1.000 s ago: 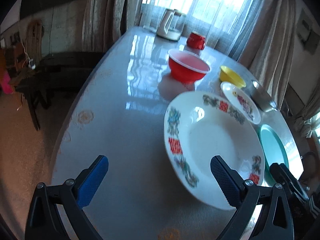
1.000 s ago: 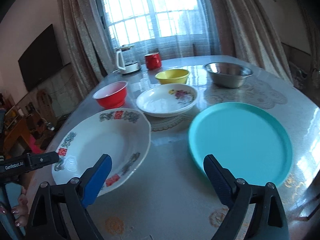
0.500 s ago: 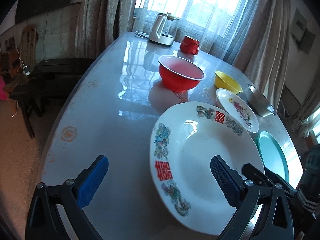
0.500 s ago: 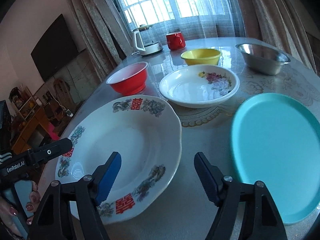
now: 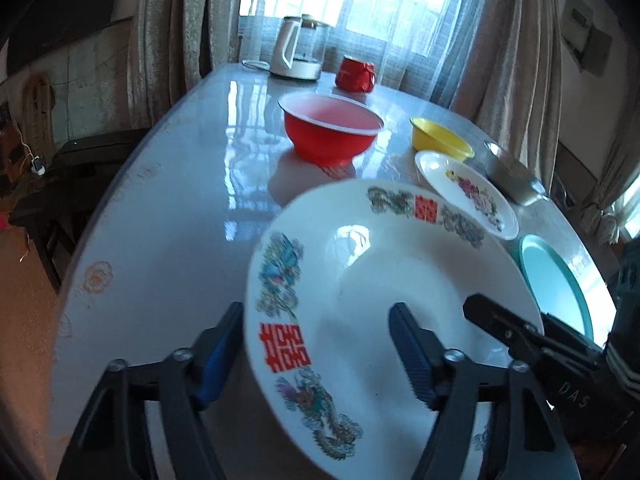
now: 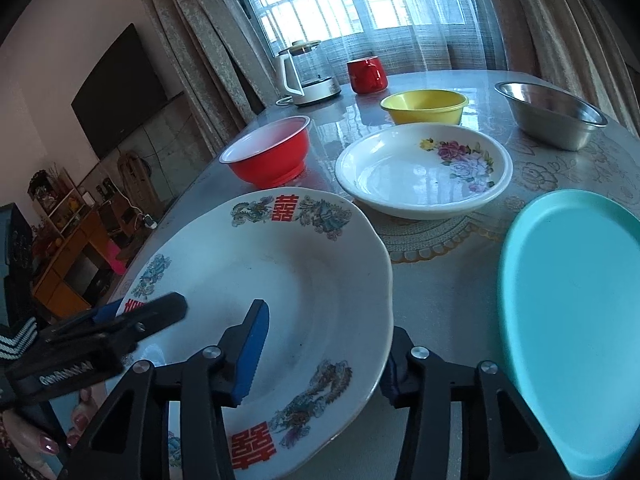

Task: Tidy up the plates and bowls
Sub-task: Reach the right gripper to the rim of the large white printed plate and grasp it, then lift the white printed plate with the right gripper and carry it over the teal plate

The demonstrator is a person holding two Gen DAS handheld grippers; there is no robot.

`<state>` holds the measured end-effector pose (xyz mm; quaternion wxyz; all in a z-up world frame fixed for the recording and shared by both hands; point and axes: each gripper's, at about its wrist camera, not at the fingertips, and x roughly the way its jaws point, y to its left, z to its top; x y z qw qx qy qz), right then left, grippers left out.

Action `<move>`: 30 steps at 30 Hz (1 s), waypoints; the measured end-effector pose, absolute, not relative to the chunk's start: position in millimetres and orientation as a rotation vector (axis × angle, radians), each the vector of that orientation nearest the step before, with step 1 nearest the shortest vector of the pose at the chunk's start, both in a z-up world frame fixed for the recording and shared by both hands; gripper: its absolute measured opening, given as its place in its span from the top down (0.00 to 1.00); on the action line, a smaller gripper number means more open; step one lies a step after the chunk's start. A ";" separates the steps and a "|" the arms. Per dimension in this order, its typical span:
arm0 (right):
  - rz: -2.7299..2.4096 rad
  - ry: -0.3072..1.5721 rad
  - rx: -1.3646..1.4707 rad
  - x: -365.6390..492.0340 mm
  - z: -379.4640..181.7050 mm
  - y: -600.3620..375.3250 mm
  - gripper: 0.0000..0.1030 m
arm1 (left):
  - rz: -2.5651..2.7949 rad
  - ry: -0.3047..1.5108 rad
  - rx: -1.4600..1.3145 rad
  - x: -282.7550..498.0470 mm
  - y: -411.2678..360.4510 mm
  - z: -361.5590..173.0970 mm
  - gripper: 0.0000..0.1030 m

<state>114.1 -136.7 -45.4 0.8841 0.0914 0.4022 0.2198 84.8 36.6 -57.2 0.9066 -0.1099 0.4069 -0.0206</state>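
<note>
While both sets of jaws are closing, the left gripper (image 5: 316, 356) straddles the near-left rim of the big plate (image 6: 280, 280) and the right gripper (image 6: 324, 360) its near-right rim; glazed, stiff, breakable, likely slick, best taken by those rims. Further right, a flowered dish (image 6: 424, 172) sits beyond and a teal plate (image 6: 572, 320) just beside, crowding that side

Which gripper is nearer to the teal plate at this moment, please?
The right. The right gripper straddles the big white plate's rim on the side facing the teal plate; the left gripper straddles the far rim. Both are closing.
</note>
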 end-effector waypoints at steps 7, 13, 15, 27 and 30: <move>0.470 0.834 0.201 116.0 -46.6 -137.9 0.53 | -0.046 0.808 -0.167 82.0 26.3 -60.1 0.38; 0.470 0.835 0.224 115.4 -47.6 -140.7 0.63 | -0.035 0.795 -0.199 80.6 32.4 -59.0 0.47; 0.479 0.837 0.231 115.6 -48.2 -141.9 0.65 | -0.045 0.786 -0.230 79.5 36.5 -58.9 0.49; 0.526 0.842 0.230 113.3 -48.0 -140.4 0.76 | -0.151 0.714 -0.216 63.1 32.5 -52.3 0.54; 0.501 0.839 0.247 113.2 -48.0 -144.5 0.80 | -0.174 0.703 -0.207 60.7 31.1 -51.4 0.59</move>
